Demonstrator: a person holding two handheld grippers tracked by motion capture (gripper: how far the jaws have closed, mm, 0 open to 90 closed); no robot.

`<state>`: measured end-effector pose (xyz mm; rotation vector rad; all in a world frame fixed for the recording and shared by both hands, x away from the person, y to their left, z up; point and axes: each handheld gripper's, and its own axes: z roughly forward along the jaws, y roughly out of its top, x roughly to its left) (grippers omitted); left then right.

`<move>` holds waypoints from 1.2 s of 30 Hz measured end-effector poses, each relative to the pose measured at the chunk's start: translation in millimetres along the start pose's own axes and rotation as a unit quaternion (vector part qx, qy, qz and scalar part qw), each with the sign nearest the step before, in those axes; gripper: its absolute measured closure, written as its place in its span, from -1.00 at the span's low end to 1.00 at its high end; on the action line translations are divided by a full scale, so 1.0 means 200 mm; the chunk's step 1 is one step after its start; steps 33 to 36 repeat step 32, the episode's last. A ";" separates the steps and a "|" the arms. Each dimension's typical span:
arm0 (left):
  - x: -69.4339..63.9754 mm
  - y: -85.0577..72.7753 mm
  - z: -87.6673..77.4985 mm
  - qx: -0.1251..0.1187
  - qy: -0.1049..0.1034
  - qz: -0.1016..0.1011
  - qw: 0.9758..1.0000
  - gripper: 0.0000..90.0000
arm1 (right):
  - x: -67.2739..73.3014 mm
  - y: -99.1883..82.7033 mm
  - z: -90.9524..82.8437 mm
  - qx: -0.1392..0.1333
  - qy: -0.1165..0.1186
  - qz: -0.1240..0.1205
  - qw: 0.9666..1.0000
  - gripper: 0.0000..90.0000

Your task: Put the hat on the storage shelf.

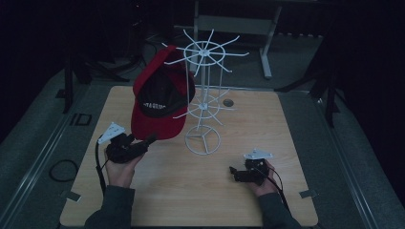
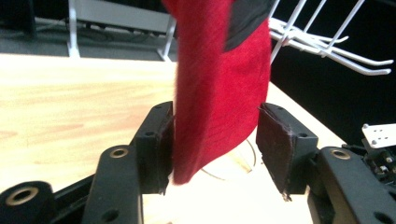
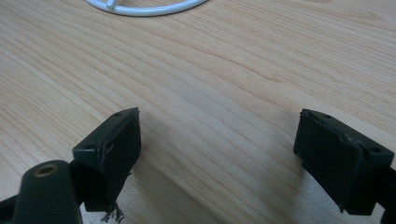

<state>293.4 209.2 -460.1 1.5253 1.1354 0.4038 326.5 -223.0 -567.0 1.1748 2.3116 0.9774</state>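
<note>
- Left gripper (image 1: pixel 152 140): held in the person's left hand (image 1: pixel 119 169) at the near left of the table (image 1: pixel 267 200); tips point toward the lower edge of the red cap (image 1: pixel 160 98). Grey three-cornered plate on top, cable trailing down the left side.
- Left gripper, own view (image 2: pixel 212 144): jaws parted, the cap's brim (image 2: pixel 215 107) hanging down between the pads. Brim lies against or very close to the left-hand pad; a clear gap shows before the right-hand pad. Not clamped.
- Cap, high view: hangs tilted on the left-hand arms of the white wire rack (image 1: pixel 204 95), open underside and dark lining facing the camera, white lettering on the lining too small to read. Brim lowest, near the tabletop.
- Cap, left gripper view: red fabric seen close, fuzzy texture, a patch of black lining at top; the rack's white arms (image 2: pixel 327 46) run off to the right behind it.
- Rack, high view: two tiers of spokes on a centre post, ring base standing mid-table.
- Right gripper (image 1: pixel 232 172): in the person's right hand (image 1: pixel 261 181) at the near right, low over the table, well apart from cap and rack.
- Right gripper, own view (image 3: pixel 219 154): jaws wide apart, bare wood grain between them; a curve of the rack's ring base (image 3: pixel 140 8) at the top edge.
</note>
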 end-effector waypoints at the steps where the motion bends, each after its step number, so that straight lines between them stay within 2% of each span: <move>1: 0.00 0.00 0.00 0.002 0.004 0.001 1.000 0.04 | 0.00 0.00 0.00 0.000 0.000 0.000 1.000 -0.67; 8: 0.02 -0.02 -0.02 0.008 0.022 0.009 1.000 -0.10 | 0.00 0.00 0.00 0.000 0.000 0.000 1.000 -0.67; 13: 0.04 -0.04 -0.02 0.012 0.030 0.001 0.999 -0.23 | 0.00 0.00 0.00 0.000 0.000 0.000 1.000 -0.67; 18: 0.05 -0.07 -0.01 0.017 0.048 0.000 0.999 -0.42 | 0.00 0.00 0.00 0.000 0.000 -0.001 1.000 -0.67; 25: 0.07 -0.10 0.00 0.027 0.057 -0.004 0.998 -0.67 | 0.00 0.00 0.00 0.000 0.000 -0.001 1.000 -0.67; 32: 0.09 -0.16 0.02 0.043 0.059 0.000 0.997 -0.63 | 0.00 0.00 0.00 0.000 0.000 -0.001 1.000 -0.67; 36: 0.09 -0.16 0.02 0.043 0.059 0.000 0.997 -0.63 | 0.00 0.00 0.00 0.000 0.000 -0.001 1.000 -0.67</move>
